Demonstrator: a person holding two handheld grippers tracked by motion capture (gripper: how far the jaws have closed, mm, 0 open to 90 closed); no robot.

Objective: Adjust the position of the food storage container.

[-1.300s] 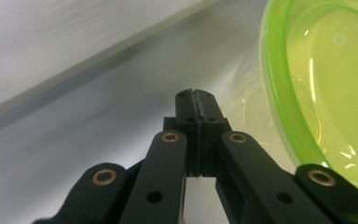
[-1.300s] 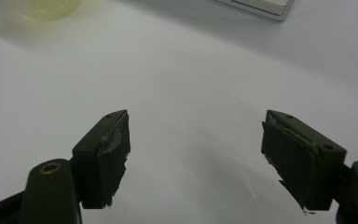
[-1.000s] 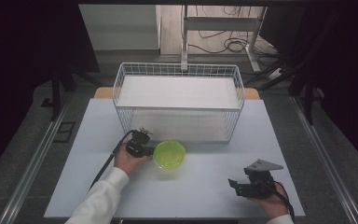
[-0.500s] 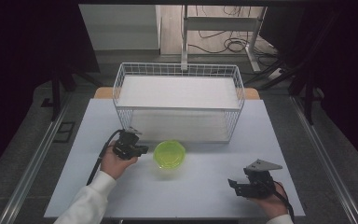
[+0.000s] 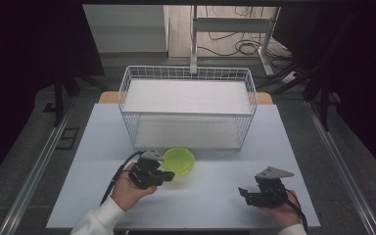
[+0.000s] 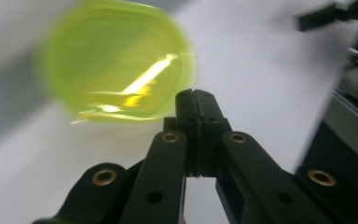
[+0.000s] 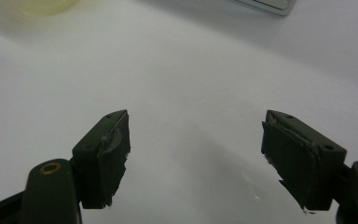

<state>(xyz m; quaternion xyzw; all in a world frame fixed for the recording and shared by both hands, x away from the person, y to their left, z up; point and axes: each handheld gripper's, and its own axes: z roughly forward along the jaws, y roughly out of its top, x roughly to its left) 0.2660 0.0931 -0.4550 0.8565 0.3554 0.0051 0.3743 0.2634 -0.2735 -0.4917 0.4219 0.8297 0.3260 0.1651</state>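
Your left tool [image 5: 169,175] is at the near rim of the green bowl [image 5: 178,161], jaws pressed together with nothing between them, so there's no grip on it. The bowl sits mid-surface, just in front of the wire basket [image 5: 188,107]. Your right tool [image 5: 245,194] rests by the near right corner, jaws spread wide, idle. Looks like the approach step. Next: part the left jaws, straddle the bowl wall, then clamp.
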